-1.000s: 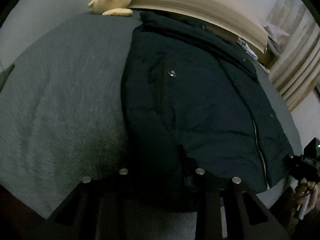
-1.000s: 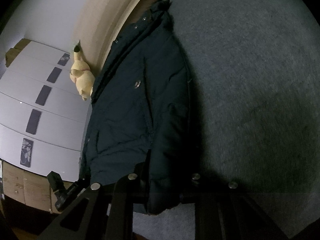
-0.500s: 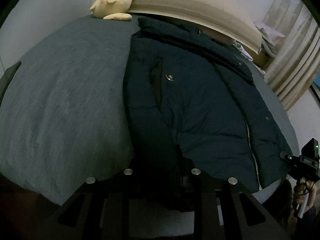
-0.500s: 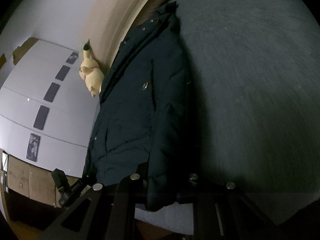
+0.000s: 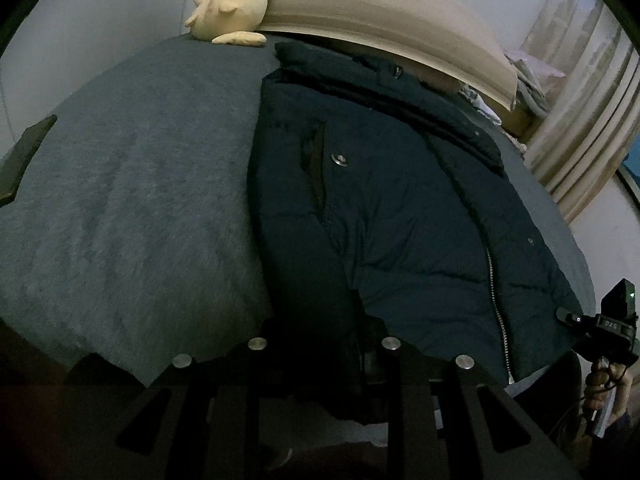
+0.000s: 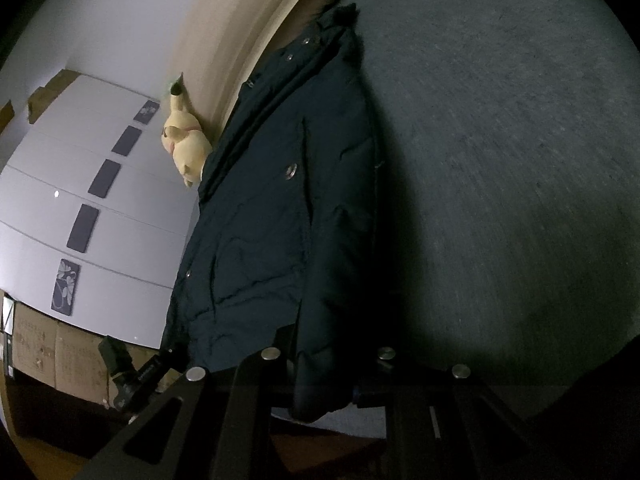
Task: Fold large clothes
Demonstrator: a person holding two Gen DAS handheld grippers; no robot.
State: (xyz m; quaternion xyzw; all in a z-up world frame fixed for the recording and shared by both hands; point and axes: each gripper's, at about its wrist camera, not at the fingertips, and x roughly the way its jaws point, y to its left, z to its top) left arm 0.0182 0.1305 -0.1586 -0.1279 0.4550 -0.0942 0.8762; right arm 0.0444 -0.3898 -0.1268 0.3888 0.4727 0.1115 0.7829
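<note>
Left tongs (image 5: 320,364) and right tongs (image 6: 326,376) both clenched on jacket (image 5: 400,208) hem, hanging off bed (image 5: 132,208) edge. Risk: thick padding slips from narrow pinch, esp. w/ uneven pull → fold skews.

A bedroom in a home. Shown by a wide bed (image 5: 120,208) under a grey-blue cover, with a padded beige headboard (image 5: 380,16) along its far edge and a yellow plush toy (image 5: 232,8) propped against it. Backed up by pleated beige curtains (image 5: 580,120) on 1 side, a white wardrobe (image 6: 120,216) with 5 dark panels on its doors on the other, and cardboard boxes (image 6: 52,352) stacked at its foot.
</note>
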